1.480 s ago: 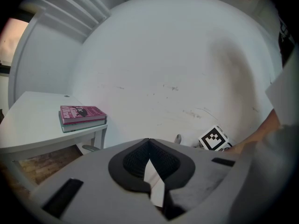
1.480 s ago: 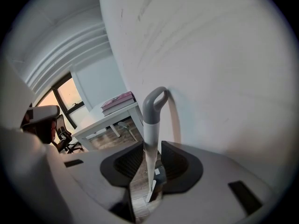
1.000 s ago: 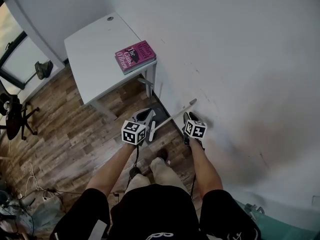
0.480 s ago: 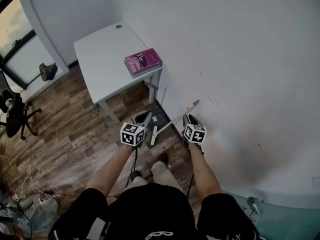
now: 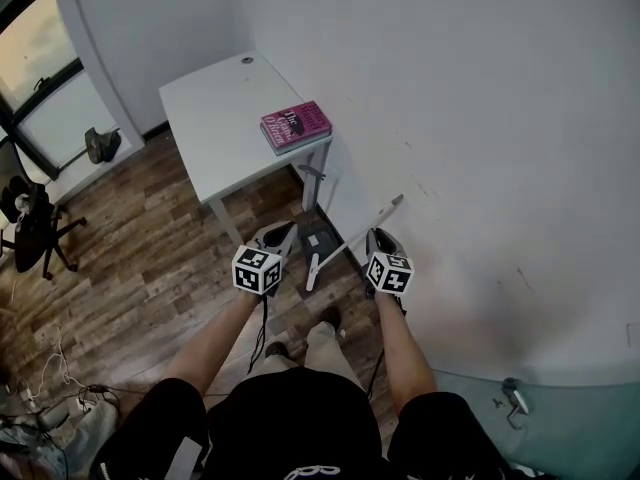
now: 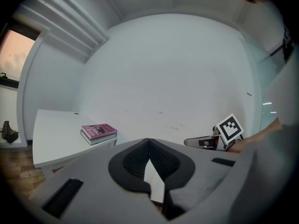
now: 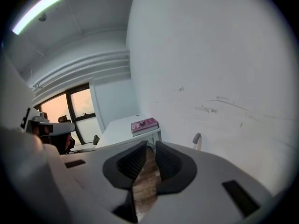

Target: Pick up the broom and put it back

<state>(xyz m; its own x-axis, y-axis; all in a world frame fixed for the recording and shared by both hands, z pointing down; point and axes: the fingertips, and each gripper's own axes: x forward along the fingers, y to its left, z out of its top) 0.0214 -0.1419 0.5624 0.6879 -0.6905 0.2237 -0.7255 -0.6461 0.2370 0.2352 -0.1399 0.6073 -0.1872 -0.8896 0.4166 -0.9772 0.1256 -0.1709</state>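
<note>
Left gripper jaws are shut tip to tip and hold nothing. Right gripper jaws stand a narrow gap apart and have just been closing. They also hold nothing, and only wood floor shows between them. A person holds both grippers up, standing beside a white wall. In the head view the broom sits between the 2 grippers, free of both. Its white handle slants from the floor up to the wall, grey tip uppermost.

Only the head view shows the whole handle, the person's 2 forearms and legs, and 1 black office chair at far left. The right gripper view shows just the broom's curved grey tip, beside its right jaw and in front of the wall. It also shows 1 ceiling light strip and windows with an orange sky. The left gripper view alone shows the right gripper from the side, its marker cube facing the camera.

Counted: 1 broom, 2 grippers and 1 white table in the room's corner. There is also 1 pink book, lying at the table corner nearest the grippers. Table and book appear in all 3 views.
</note>
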